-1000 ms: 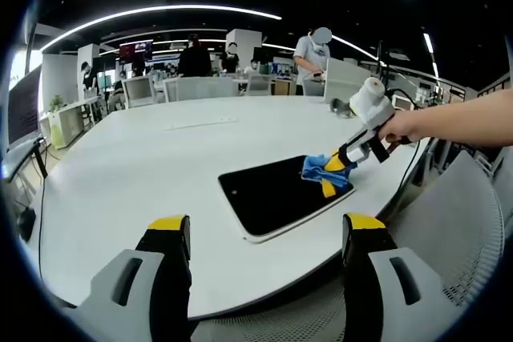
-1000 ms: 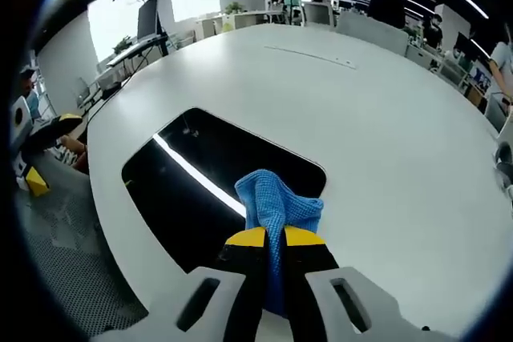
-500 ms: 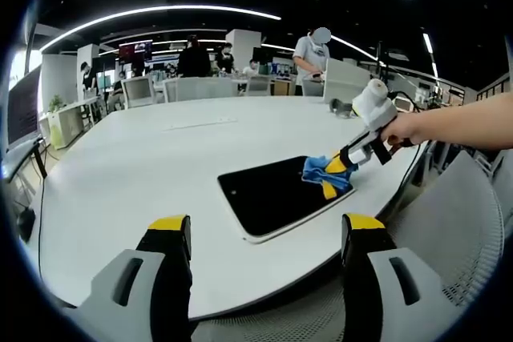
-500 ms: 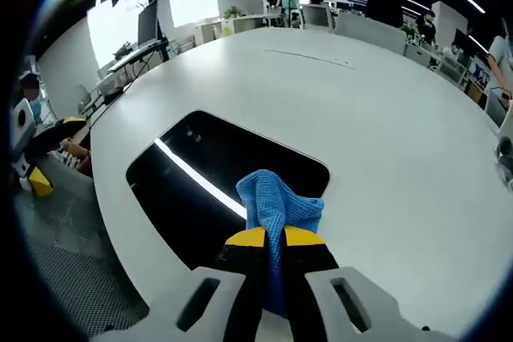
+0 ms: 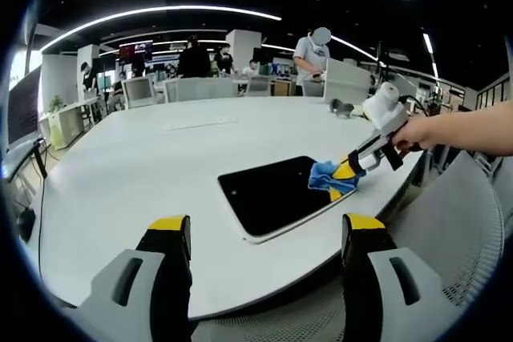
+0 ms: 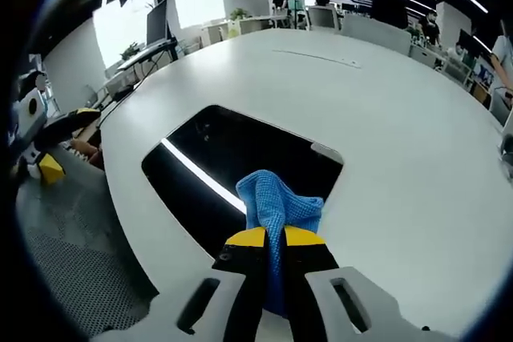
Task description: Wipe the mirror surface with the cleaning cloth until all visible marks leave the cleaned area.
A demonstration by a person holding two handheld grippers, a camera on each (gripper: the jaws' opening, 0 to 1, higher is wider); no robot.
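Right tongs [image 6: 272,236] clench the blue cleaning cloth [image 6: 277,203], pressing it onto the mirror [image 6: 240,158] near the tabletop [image 6: 385,118] edge to wipe, while left tongs [image 5: 260,230] hang released.

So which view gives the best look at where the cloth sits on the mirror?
The left gripper view: it shows the whole mirror from the side, with the blue cloth at its far-right end, held by the right gripper. The right gripper view shows the cloth close up, clamped in the jaws, covering the near mirror edge.
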